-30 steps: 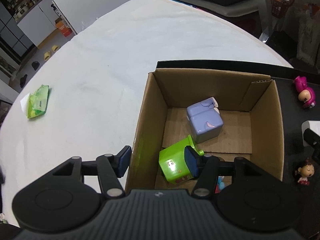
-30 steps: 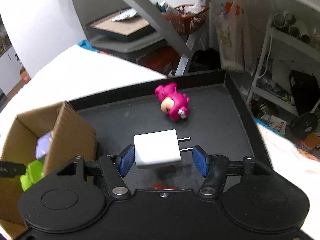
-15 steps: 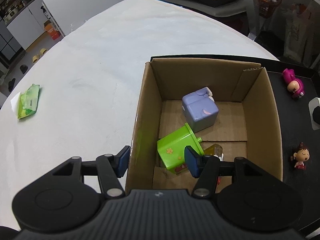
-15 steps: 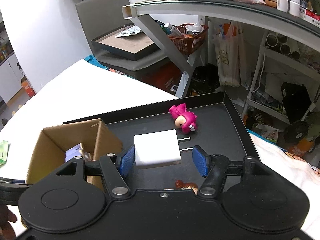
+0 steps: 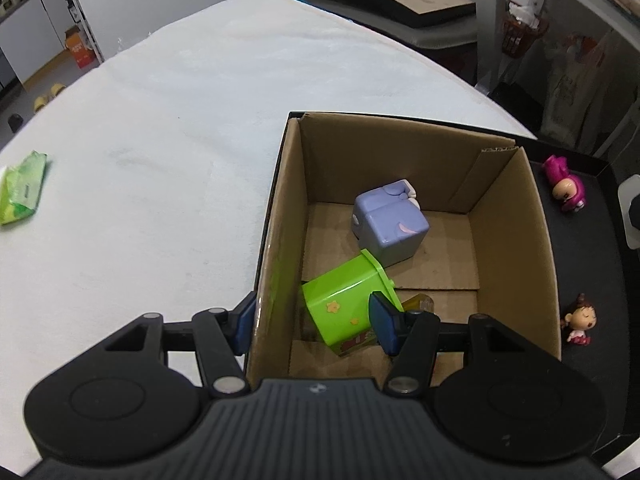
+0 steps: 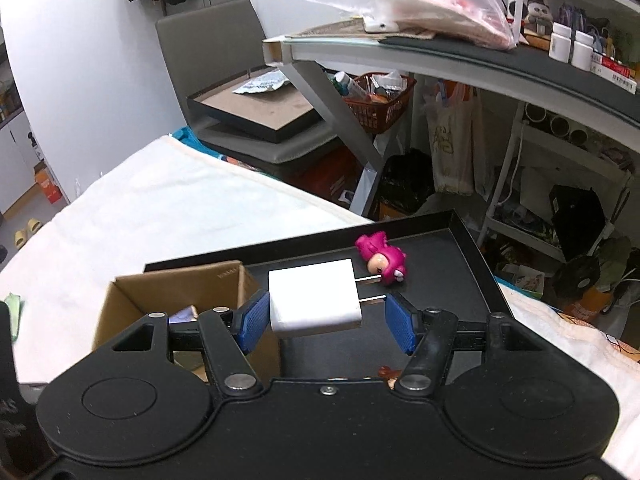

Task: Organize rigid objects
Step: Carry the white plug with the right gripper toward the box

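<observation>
**Charger lifted, box part filled**

Above the black tray (image 6: 460, 240), the right gripper (image 6: 324, 312) carries a white plug charger (image 6: 314, 300), a smooth rounded block with two metal prongs pointing right. Its left finger touches the block and the right finger meets the prong tips, so it seems pinched lengthwise, clear of the tray.

Inside the cardboard box (image 5: 516, 248) already lie a lilac cube toy (image 5: 388, 224), a green tipped-over container (image 5: 344, 312) and a small amber item partly hidden. Two figurines wait on the tray: a magenta one (image 5: 564, 186) and a small brown-haired one (image 5: 578, 320). By my reckoning, roughly half is sorted.

The left gripper (image 5: 310, 316) is spread wide, empty, straddling the box's near-left wall.
</observation>
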{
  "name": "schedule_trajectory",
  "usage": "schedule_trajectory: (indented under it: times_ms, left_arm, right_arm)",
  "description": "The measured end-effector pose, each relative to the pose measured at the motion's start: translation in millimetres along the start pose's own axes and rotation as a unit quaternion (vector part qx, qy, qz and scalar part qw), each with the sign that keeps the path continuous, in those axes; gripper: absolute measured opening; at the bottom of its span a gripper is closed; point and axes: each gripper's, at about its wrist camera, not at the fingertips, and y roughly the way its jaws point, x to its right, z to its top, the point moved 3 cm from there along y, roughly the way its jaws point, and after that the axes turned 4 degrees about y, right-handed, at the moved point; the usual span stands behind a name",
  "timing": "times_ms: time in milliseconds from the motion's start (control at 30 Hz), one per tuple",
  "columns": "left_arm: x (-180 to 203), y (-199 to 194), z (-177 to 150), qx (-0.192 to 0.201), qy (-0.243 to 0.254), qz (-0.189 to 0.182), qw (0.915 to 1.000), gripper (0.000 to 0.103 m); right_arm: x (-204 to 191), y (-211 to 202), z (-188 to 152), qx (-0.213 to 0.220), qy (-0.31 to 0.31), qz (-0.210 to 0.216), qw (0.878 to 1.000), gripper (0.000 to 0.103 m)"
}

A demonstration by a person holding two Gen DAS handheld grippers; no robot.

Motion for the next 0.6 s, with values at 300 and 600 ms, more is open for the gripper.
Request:
schedule_trajectory:
  times_ms: [300,600]
  left_arm:
    - [-11,2,-2,0.027,-0.029,-0.034,0.9986,0.056]
    - [-33,4,-2,0.032,-0.081,-0.037,0.9955,0.019]
  right_arm:
    - [-37,-10,-1,0.012,-0.039,-0.007,0.999,0.061]
    - [-70,-9,-12,0.003,-0.075,0.006,0.997,0.061]
